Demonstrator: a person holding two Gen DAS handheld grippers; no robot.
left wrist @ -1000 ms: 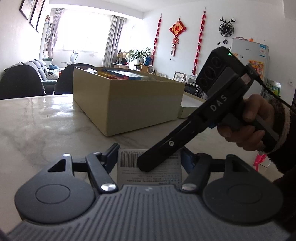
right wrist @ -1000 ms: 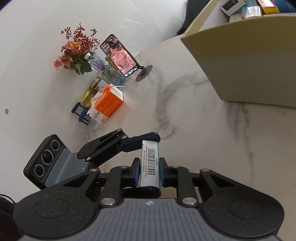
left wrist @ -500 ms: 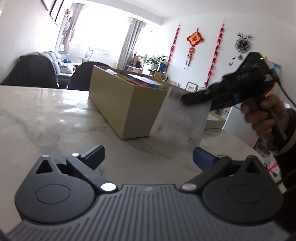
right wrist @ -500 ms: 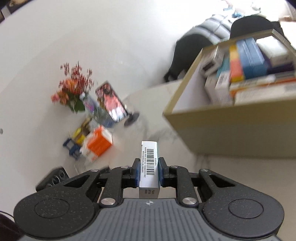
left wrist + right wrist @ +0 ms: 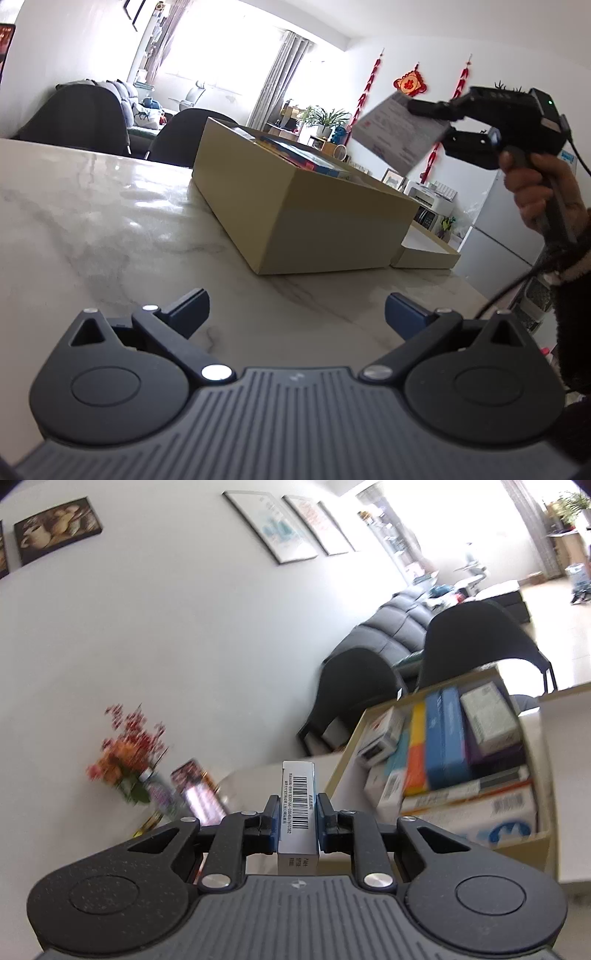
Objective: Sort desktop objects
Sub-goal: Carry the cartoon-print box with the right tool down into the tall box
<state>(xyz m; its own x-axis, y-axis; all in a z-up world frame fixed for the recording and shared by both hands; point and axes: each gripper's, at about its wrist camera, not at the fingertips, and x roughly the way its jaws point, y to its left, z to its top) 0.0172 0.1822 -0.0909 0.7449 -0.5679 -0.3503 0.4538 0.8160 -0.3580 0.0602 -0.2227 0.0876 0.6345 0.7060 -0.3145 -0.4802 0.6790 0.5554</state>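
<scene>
Box: thin white carton (image 5: 297, 805), barcode on its narrow edge, print too blurred to read.
Right gripper (image 5: 297, 821): clamped on it, lower centre.
Left gripper (image 5: 295, 314): jaws wide, empty.

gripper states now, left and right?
Left gripper: open, jaws just widened, nothing between them.
Right gripper: shut on the white barcoded box.
</scene>
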